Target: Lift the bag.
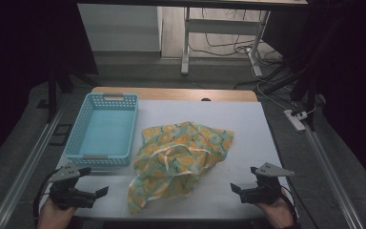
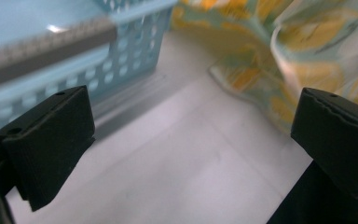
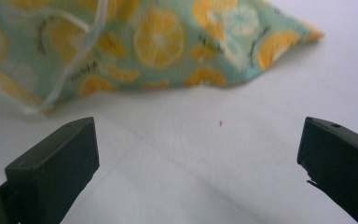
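Lying beside the blue basket (image 1: pixel 104 129), the lemon-print cloth (image 1: pixel 181 155) stays outside it.

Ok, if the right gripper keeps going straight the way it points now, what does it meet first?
Most likely the lemon-print cloth. The right gripper has its jaws open over bare white table, and the cloth's near edge lies straight ahead with nothing between. How far off is hard to judge.
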A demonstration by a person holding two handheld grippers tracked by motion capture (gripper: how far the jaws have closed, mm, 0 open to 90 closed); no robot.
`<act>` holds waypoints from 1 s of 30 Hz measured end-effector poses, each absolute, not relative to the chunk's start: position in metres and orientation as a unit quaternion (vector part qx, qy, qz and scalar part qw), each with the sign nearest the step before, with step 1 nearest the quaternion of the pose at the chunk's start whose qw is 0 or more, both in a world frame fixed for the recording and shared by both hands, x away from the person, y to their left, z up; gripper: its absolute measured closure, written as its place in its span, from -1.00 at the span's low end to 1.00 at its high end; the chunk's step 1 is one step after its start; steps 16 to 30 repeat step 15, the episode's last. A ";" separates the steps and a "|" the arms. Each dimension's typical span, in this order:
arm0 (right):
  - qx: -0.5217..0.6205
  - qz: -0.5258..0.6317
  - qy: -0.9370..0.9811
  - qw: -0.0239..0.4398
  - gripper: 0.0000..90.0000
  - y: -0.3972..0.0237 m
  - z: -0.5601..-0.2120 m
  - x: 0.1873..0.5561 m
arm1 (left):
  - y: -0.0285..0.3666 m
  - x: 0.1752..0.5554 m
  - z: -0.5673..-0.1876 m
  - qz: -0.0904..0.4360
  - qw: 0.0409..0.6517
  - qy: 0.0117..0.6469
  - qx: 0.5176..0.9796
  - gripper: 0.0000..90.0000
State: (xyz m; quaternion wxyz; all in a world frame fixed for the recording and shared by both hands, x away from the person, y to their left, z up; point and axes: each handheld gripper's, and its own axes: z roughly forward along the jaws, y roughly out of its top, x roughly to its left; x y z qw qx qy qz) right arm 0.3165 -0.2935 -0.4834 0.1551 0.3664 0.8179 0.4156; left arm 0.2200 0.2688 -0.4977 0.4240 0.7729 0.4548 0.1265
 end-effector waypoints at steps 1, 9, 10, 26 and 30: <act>0.368 0.411 0.819 0.154 -1.00 -0.294 -0.486 0.315 | 0.269 0.218 -0.501 0.127 0.421 0.457 0.773 -1.00; 0.380 0.379 0.828 0.159 -1.00 -0.298 -0.499 0.304 | 0.274 0.209 -0.519 0.139 0.378 0.489 0.773 -1.00; 0.384 0.384 0.824 0.160 -1.00 -0.299 -0.498 0.304 | 0.275 0.209 -0.519 0.140 0.378 0.491 0.772 -1.00; 0.394 0.380 0.821 0.161 -1.00 -0.300 -0.499 0.305 | 0.271 0.212 -0.520 0.141 0.358 0.498 0.777 -1.00; 0.394 0.380 0.821 0.161 -1.00 -0.300 -0.499 0.305 | 0.271 0.212 -0.520 0.141 0.358 0.498 0.777 -1.00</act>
